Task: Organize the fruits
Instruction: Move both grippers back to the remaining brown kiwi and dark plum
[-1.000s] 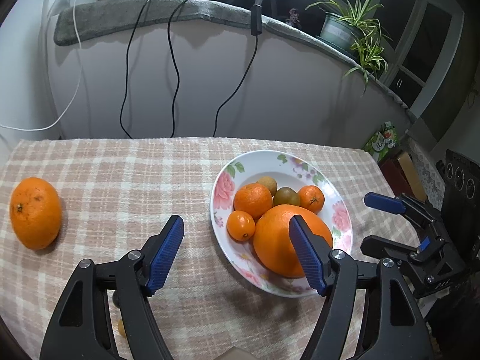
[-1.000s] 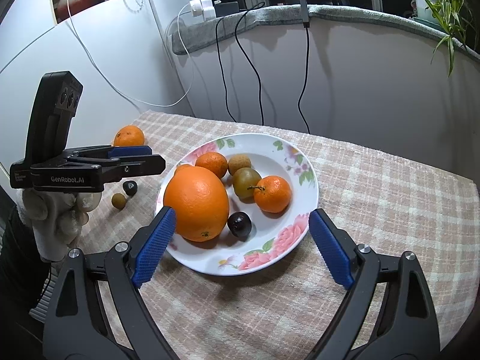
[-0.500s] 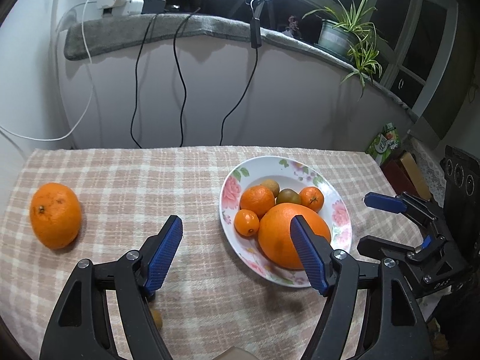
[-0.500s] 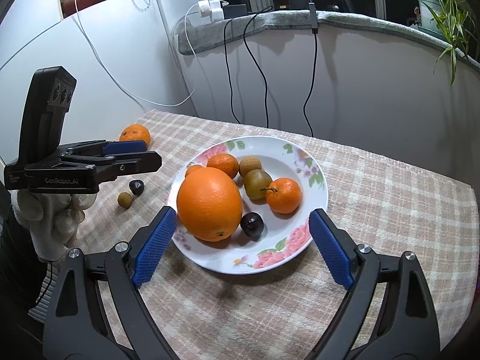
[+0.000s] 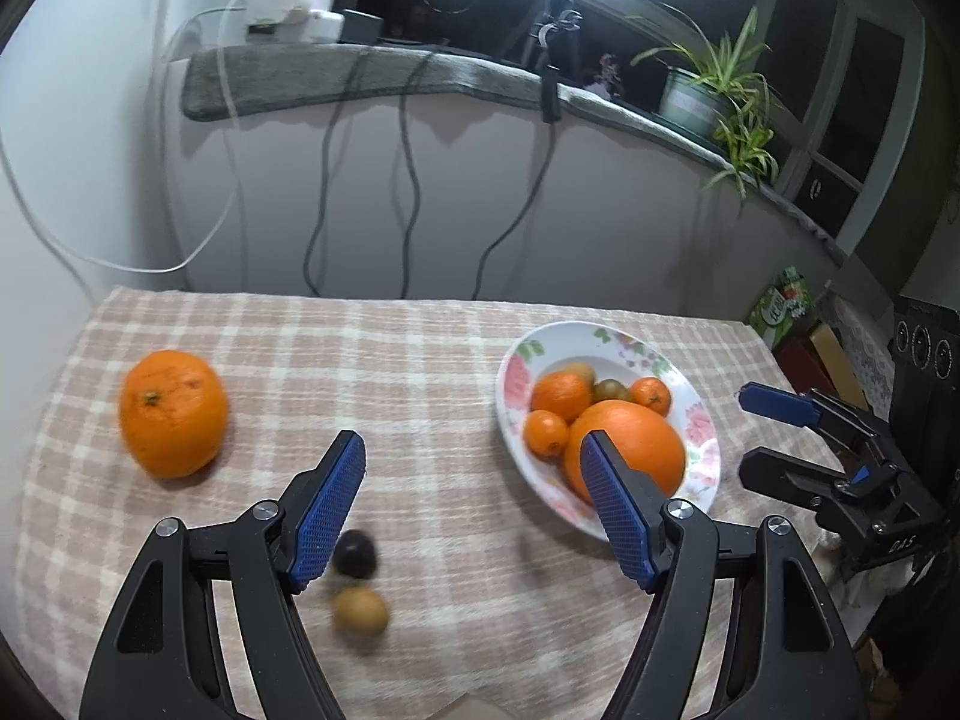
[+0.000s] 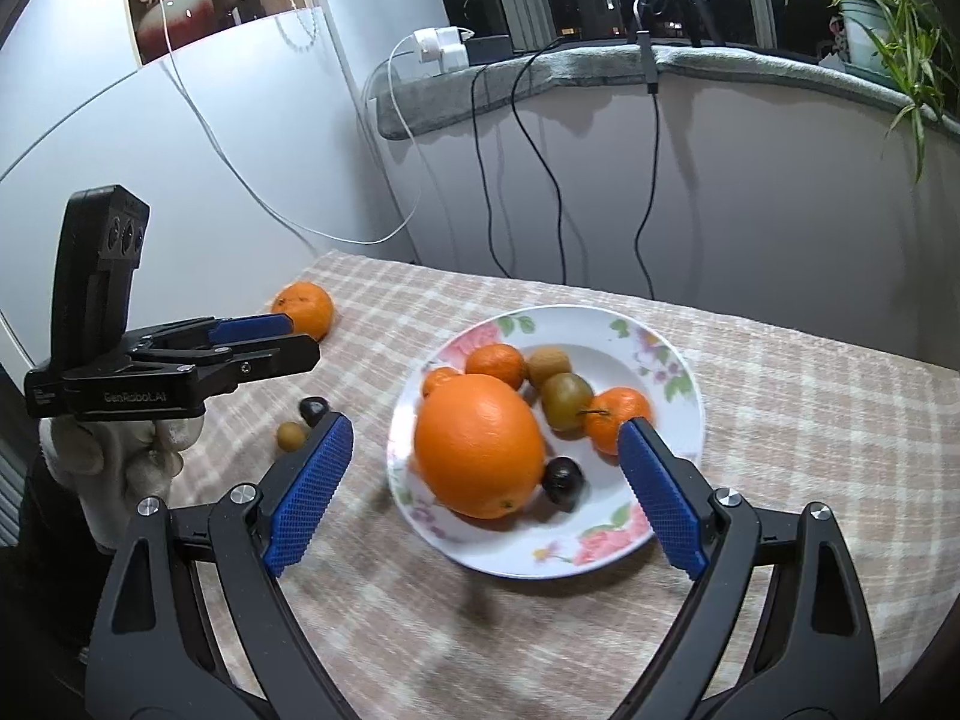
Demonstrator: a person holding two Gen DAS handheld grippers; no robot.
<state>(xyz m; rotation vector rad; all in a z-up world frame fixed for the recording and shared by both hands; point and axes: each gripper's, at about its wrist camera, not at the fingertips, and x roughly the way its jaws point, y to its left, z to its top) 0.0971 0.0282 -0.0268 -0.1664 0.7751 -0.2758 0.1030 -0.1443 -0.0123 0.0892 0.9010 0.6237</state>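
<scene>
Floral plate (image 6: 666,360) heaped with oranges; left of it 1 dimpled orange (image 5: 173,413). Both grippers (image 5: 474,504) (image 6: 480,480) spread, empty.

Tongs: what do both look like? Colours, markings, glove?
Both alike: black plastic frames with silver pivot screws and blue knurled pads. The left tongs read "GenRobot.AI" on the side in the right wrist view, held by a white-gloved hand. The right tongs show no glove here.
</scene>
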